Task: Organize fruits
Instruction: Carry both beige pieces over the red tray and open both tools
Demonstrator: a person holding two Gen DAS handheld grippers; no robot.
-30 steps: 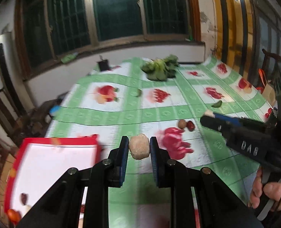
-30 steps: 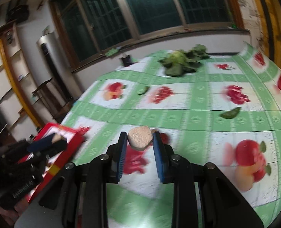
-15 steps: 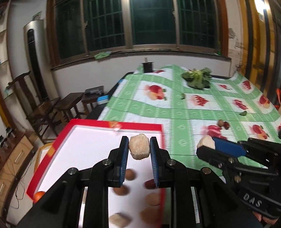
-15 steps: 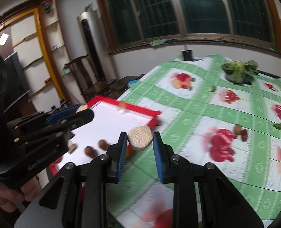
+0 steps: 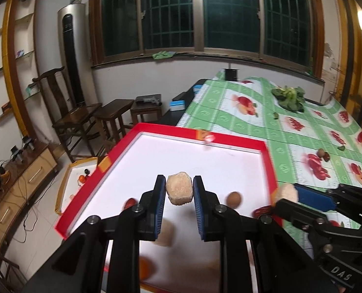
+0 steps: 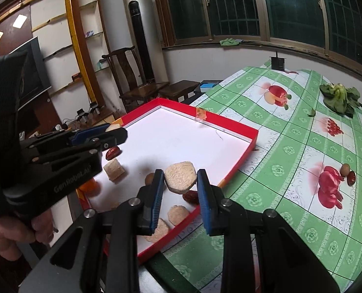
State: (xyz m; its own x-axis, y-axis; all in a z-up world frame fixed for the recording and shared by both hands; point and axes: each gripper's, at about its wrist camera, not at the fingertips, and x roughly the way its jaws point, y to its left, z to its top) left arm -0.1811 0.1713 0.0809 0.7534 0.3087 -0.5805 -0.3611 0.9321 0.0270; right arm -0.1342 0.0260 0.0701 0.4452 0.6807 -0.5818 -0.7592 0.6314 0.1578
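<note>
The left gripper (image 5: 179, 193) squeezes a rough tan chunk (image 5: 179, 191) above the red tray (image 5: 234, 141) — over its white floor. The right gripper (image 6: 180, 183) pinches a flat tan chunk (image 6: 180, 180) above the tray's near corner. A brown ball (image 5: 234, 199) and a dark red date (image 6: 112, 153) lie inside the tray.

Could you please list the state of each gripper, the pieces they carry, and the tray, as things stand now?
left gripper: shut on a beige chunk, above the tray.
right gripper: shut on a flat beige piece.
red tray: open, holding several pieces.
leafy greens: lying on the tablecloth.
</note>
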